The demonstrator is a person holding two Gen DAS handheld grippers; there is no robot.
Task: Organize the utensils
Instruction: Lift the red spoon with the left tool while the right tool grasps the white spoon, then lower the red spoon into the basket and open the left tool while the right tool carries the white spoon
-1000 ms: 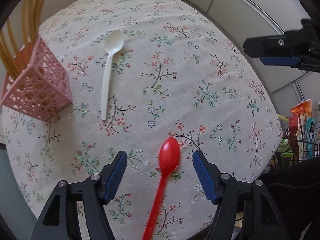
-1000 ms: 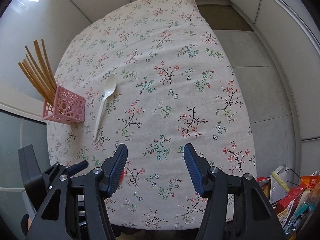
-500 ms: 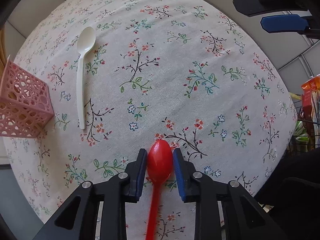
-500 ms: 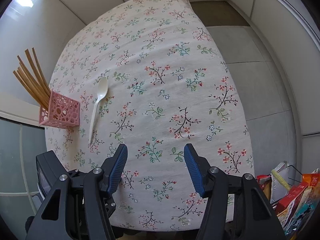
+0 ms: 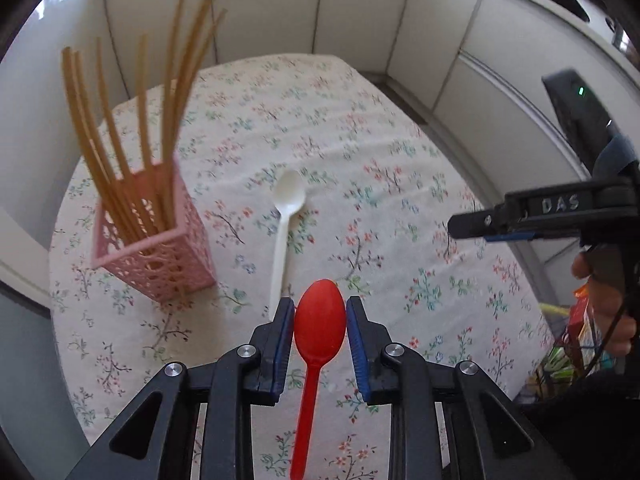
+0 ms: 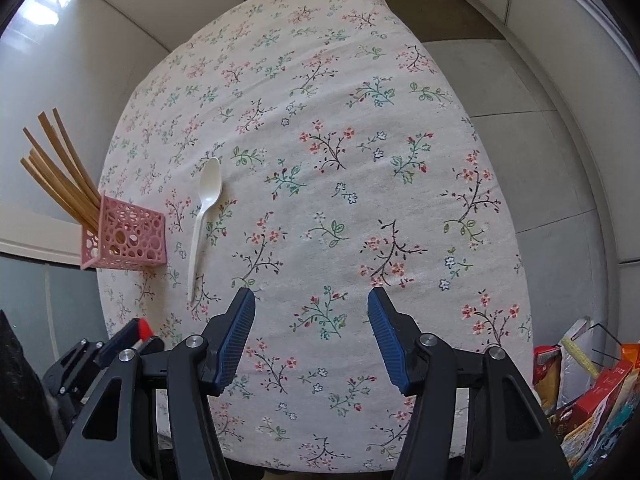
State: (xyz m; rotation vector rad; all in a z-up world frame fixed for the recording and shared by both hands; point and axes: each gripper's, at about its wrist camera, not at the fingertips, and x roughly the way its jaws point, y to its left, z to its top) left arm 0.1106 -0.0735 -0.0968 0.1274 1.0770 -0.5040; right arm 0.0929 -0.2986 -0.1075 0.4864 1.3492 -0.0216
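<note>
Left gripper (image 5: 320,322) clamped on the red spoon (image 5: 319,322), pads pressing either side of the bowl; handle runs back toward the camera, bowl forward, so the spoon's long axis lies along the fingers; spoon looks clear of the cloth, judging by the raised view. Right gripper (image 6: 311,336) jaws apart, nothing between them, hovering over the near part of the table (image 6: 400,140). Pink holder (image 5: 156,256) stands ahead and to the left of the left gripper, near the table's left edge, with chopsticks (image 5: 132,140) fanned out of its open top; that is the relation the next move turns on, as I judge it: the spoon must travel forward-left and tip toward upright so one end goes in beside the chopsticks; left hand plainly the nearer. White spoon (image 5: 285,232) lies flat on the cloth between holder and red spoon, bowl away, handle toward the grippers, not yet collected; either hand could reach it. Writing: "DAS" embossed on the right gripper's body in the left view; packets at the lower right edge of the right view, print too small to read.
</note>
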